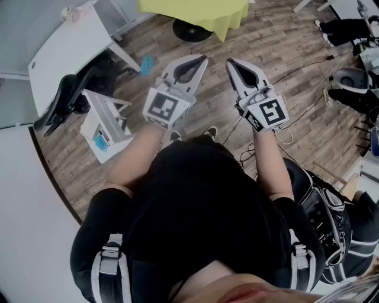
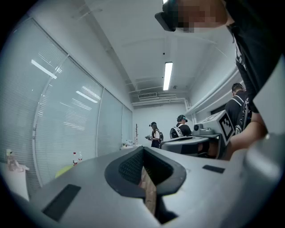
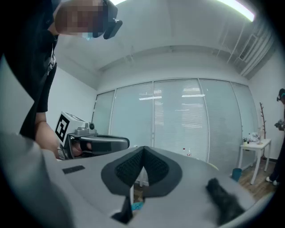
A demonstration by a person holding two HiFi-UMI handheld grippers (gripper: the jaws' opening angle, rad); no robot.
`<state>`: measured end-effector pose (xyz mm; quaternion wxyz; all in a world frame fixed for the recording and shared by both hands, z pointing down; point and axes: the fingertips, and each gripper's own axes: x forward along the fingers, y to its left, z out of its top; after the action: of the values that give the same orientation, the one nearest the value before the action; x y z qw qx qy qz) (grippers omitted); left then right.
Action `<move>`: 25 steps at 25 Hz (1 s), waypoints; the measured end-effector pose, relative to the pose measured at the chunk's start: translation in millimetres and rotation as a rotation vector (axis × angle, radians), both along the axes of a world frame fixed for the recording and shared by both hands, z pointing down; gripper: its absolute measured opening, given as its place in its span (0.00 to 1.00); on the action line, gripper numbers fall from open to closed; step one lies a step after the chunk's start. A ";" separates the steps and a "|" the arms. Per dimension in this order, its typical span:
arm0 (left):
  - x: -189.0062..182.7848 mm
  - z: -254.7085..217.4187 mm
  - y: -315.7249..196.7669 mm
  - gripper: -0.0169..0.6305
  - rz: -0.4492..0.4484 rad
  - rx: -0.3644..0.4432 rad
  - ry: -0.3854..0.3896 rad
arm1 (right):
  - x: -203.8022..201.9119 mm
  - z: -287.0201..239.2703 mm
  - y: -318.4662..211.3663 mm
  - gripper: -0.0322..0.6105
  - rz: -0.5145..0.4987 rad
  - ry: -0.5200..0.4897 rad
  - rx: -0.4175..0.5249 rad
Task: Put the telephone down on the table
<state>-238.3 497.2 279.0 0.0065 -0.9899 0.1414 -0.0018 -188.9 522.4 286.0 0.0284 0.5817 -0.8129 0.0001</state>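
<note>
Above a wooden floor [image 1: 284,53], the left tool [image 1: 202,60] and the right tool [image 1: 230,62] are held clenched, nothing grasped.

The wood floor [image 1: 266,35] lies open just ahead of the left gripper [image 1: 202,58] and right gripper [image 1: 230,62], which hang side by side with a narrow gap between their tips; further ahead a yellow-draped table [image 1: 195,12] on a black round base [image 1: 190,29] bars the way; to the left a white worktop [image 1: 59,53], a black chair [image 1: 62,103] and a small white stand [image 1: 103,121] crowd together; cables [image 1: 308,65] cross the floor on the right, with bags and gear [image 1: 349,80] beyond; a second white worktop [image 1: 26,225] fills the near left.
</note>
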 end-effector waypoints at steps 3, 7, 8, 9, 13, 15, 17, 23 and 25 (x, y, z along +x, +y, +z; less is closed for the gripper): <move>4.0 -0.9 -2.0 0.05 -0.003 -0.003 -0.002 | 3.7 1.9 -2.9 0.07 0.011 0.000 -0.003; 9.4 2.8 -1.6 0.05 0.000 -0.003 -0.010 | 10.8 6.0 -3.8 0.07 0.033 0.002 -0.011; 10.9 3.4 -1.8 0.05 0.000 -0.003 -0.012 | 13.5 6.6 -4.1 0.07 0.044 0.004 -0.012; 12.2 4.1 -2.1 0.05 0.001 -0.004 -0.014 | 15.8 6.9 -4.4 0.07 0.056 0.007 -0.011; 17.7 7.2 -2.7 0.05 0.006 -0.003 -0.020 | 20.4 7.4 -4.0 0.07 0.067 0.018 -0.009; 24.5 8.4 -2.4 0.05 0.006 0.001 -0.026 | 25.8 7.7 -4.2 0.07 0.066 0.020 -0.010; 36.8 7.9 -1.9 0.05 0.004 0.003 -0.030 | 37.1 6.7 -4.4 0.07 0.061 0.015 -0.012; 66.1 9.2 -5.6 0.05 -0.012 0.006 -0.042 | 65.4 5.4 -8.8 0.07 0.043 0.001 -0.008; 74.3 11.1 -4.7 0.05 -0.020 -0.001 -0.045 | 71.9 8.0 -7.5 0.07 0.029 -0.004 -0.013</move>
<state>-164.1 492.5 290.1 0.0089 -0.9882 0.1512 -0.0241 -117.1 514.9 294.0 0.0308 0.5933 -0.8044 0.0070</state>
